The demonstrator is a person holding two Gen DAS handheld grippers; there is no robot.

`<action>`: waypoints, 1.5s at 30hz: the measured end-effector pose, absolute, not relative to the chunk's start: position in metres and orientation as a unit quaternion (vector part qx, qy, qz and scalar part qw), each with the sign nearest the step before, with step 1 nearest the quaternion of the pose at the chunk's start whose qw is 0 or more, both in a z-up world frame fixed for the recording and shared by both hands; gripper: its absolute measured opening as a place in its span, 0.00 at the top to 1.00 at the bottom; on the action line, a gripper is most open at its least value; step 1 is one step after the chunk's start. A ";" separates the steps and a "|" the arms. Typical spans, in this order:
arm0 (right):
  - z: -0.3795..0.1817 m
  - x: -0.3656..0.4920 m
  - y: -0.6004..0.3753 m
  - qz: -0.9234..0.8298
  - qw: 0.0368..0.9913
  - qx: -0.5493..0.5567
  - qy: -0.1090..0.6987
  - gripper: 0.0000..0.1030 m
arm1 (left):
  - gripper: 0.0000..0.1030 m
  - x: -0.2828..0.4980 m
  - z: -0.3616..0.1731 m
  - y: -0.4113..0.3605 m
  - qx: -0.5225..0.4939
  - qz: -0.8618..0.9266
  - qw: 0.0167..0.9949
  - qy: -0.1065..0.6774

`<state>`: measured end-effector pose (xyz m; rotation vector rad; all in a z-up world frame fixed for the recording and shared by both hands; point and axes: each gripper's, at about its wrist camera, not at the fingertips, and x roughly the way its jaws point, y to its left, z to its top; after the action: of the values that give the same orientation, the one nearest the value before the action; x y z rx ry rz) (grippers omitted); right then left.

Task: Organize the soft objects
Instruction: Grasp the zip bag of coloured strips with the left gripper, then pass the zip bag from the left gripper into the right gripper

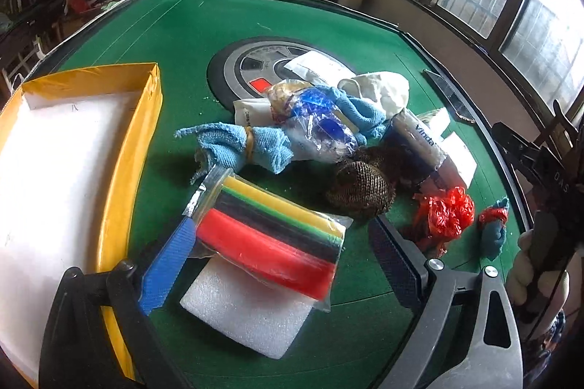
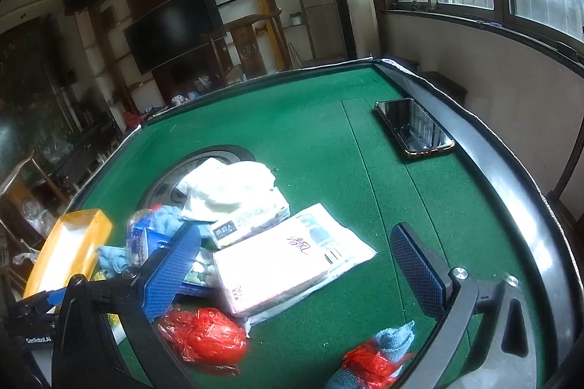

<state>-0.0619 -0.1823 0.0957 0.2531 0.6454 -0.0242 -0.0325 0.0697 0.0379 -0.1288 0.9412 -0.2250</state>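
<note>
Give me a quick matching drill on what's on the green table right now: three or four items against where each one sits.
Things:
1. bag of coloured foam sheets
2. phone
3. yellow-rimmed tray
4. brown mesh ball

Places:
A. far right side of the table, lying flat and apart from the pile
B. resting on a white foam block
C. left edge of the table
D. near side of the central pile

Pairs: 1-B, 2-A, 3-C, 4-D

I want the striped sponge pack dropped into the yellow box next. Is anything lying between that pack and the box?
Nothing visible does. The striped sponge pack lies on a white foam block, right beside the yellow box; only bare green table separates them. The box floor looks empty.
</note>
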 end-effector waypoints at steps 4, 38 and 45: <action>0.095 -0.058 -0.181 -0.011 0.939 0.117 0.323 0.01 | 0.07 -0.034 0.035 0.063 -0.046 -0.113 0.885 0.449; 0.084 -0.051 -0.167 -0.042 0.941 0.059 0.330 0.01 | 0.87 -0.061 0.067 0.048 0.056 -0.048 0.923 0.378; 0.084 -0.053 -0.163 -0.043 0.944 0.045 0.324 0.01 | 0.90 -0.073 0.091 0.081 -0.006 -0.057 0.934 0.353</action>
<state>-0.0534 -0.1629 0.0842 0.0923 0.6601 -0.0867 -0.0727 0.0811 0.0906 -0.0117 0.7223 -0.1158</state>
